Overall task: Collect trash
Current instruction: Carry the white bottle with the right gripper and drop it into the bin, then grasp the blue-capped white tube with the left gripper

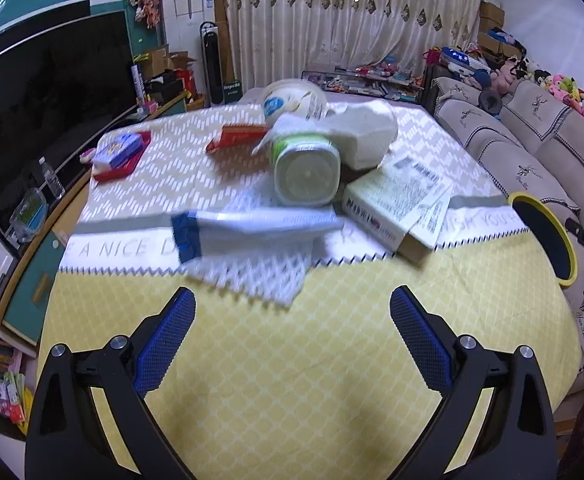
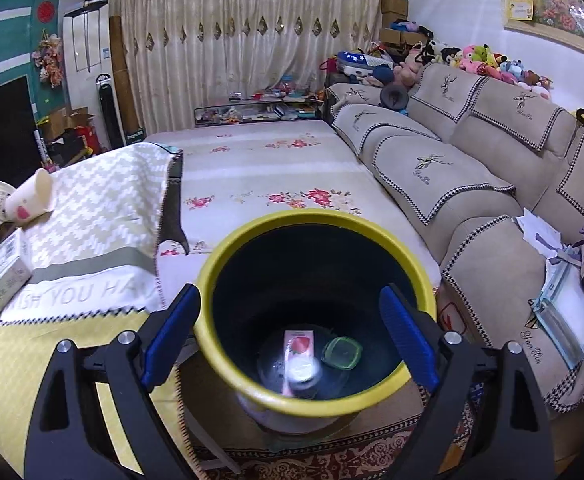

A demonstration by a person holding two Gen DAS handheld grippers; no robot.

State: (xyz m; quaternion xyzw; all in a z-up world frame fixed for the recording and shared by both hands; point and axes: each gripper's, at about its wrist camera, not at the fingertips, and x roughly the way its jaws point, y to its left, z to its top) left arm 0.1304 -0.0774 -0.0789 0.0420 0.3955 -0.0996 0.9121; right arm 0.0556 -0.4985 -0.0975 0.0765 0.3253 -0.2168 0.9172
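My left gripper [image 1: 292,300] stands open and empty over the yellow tablecloth [image 1: 292,380], just short of a flat white-and-blue wrapper [image 1: 252,228]. Behind it lie a tipped green-and-white tub [image 1: 305,172], a cardboard box [image 1: 395,208] with a paper label, a crumpled white bag [image 1: 367,132], a white cup [image 1: 292,100] and a red packet [image 1: 236,138]. My right gripper [image 2: 290,300] hangs open above the yellow-rimmed bin [image 2: 315,402], nothing between its fingers. In the bin lie a strawberry carton [image 2: 299,350], a green lid [image 2: 341,352] and a clear lid. The bin's rim [image 1: 563,240] shows in the left wrist view.
A red tray [image 1: 122,160] with a blue packet sits at the table's far left. A beige sofa [image 2: 471,168] runs along the right, papers [image 2: 563,292] on its near seat. A floral-covered bed [image 2: 260,176] lies beyond the bin. Tipped cups [image 2: 24,200] rest on the table's corner.
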